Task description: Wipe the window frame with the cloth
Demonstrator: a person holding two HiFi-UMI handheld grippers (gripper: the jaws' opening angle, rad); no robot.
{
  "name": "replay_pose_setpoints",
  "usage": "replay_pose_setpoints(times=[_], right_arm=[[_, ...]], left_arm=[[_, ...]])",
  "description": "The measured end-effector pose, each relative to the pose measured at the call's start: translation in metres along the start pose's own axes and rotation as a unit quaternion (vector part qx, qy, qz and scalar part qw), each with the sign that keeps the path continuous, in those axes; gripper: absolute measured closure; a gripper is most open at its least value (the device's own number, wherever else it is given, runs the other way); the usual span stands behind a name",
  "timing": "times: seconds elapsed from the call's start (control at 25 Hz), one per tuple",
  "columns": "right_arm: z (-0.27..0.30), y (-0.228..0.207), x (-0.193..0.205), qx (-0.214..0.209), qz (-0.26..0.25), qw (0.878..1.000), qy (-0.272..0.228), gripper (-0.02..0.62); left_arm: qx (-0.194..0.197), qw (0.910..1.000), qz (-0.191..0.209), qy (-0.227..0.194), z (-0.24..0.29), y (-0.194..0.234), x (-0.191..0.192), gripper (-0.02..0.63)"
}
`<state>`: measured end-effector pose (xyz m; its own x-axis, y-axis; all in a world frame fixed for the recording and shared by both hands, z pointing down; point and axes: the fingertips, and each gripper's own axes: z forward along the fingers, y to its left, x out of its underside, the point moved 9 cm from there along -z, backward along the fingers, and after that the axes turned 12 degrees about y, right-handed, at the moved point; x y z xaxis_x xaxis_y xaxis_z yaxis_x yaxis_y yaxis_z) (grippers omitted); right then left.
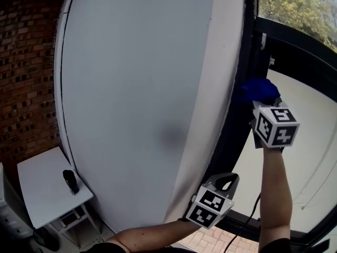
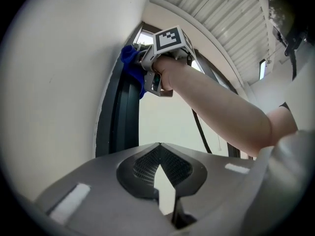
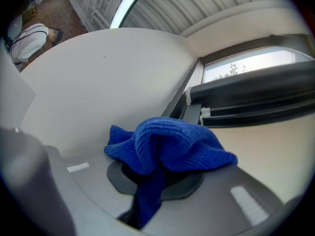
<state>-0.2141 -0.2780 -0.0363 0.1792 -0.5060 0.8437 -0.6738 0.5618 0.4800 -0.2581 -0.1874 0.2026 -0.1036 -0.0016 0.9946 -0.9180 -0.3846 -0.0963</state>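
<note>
blue cloth (image 3: 167,146), clamped in the right gripper (image 3: 157,178), sits ahead of its jaws at the window frame (image 1: 231,121), so wiping appears under way; next, slide it along the frame under steady pressure; left gripper (image 2: 160,167) closed, empty.

Right fingers (image 3: 224,205) partly under cloth (image 3: 167,144)

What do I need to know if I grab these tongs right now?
Right tongs: shut on the blue cloth, pressed to the upright of the window frame.
Left tongs: shut, empty, lower down by the white wall.
Done: cloth is on the frame; how much is wiped can't be told.
Left to do: probably run the cloth along the rest.
</note>
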Motion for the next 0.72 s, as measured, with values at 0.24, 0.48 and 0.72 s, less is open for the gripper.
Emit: replay_pose_setpoints(times=[0.24, 0.48, 0.72], right_arm=[[0.021, -0.019, -0.024, 0.005, 0.015, 1.0, -0.022, 0.543], [0.027, -0.028, -0.041, 0.014, 0.009, 0.999, -0.036, 0.543], [0.014, -0.038, -0.059, 0.026, 0.01, 0.999, -0.043, 0.543]], left_arm=[[-0.016, 0.9998, 0.005, -0.01, 0.01, 0.017, -0.014, 0.614], [-0.013, 0.9998, 0.01, -0.015, 0.013, 0.021, -0.024, 0.612], [-0.023, 0.9992, 0.016, -0.03, 0.01, 0.006, -0.036, 0.613]])
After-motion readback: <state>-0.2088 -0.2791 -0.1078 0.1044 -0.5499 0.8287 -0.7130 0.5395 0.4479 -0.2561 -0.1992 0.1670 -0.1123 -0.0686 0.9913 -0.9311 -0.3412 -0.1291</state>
